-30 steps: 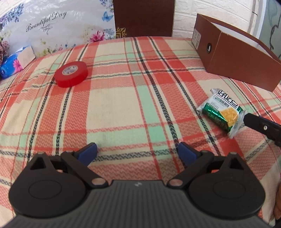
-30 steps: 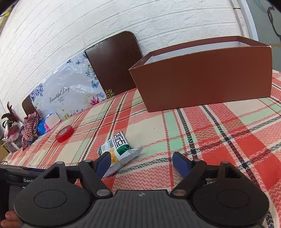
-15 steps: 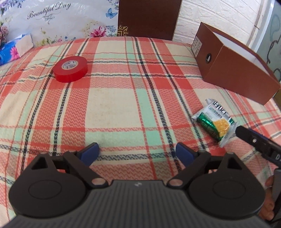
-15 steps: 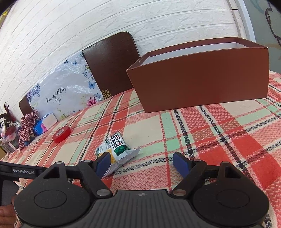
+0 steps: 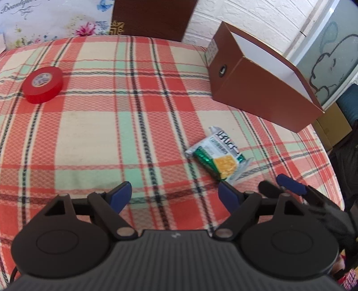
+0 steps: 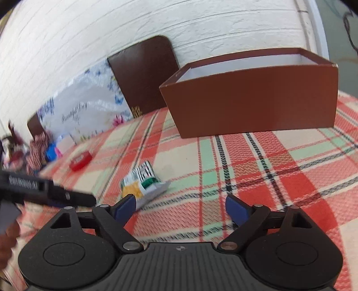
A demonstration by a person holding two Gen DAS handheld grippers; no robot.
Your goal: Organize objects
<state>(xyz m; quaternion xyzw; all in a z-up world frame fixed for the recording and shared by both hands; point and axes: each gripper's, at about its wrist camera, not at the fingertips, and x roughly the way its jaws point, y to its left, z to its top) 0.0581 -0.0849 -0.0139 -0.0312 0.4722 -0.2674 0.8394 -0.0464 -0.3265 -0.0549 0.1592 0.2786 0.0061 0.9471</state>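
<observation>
Your left tool (image 5: pixel 173 195) and right tool (image 6: pixel 180 208) are alike: matte black ribbed housing, two round discs, triangular link arms with silver pivot screws, blue finger pads (image 5: pixel 119 195), white lettering on the side.

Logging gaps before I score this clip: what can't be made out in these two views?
- Box contents: its near wall hides the floor in the right wrist view; the left wrist view shows only white inner wall.
- Snack pack print: too small in the left view, blurred in the right.
- Items at the far left of the right view, beyond the tape: motion blur.
- Floral bag: cut off by the left view's top edge.
</observation>
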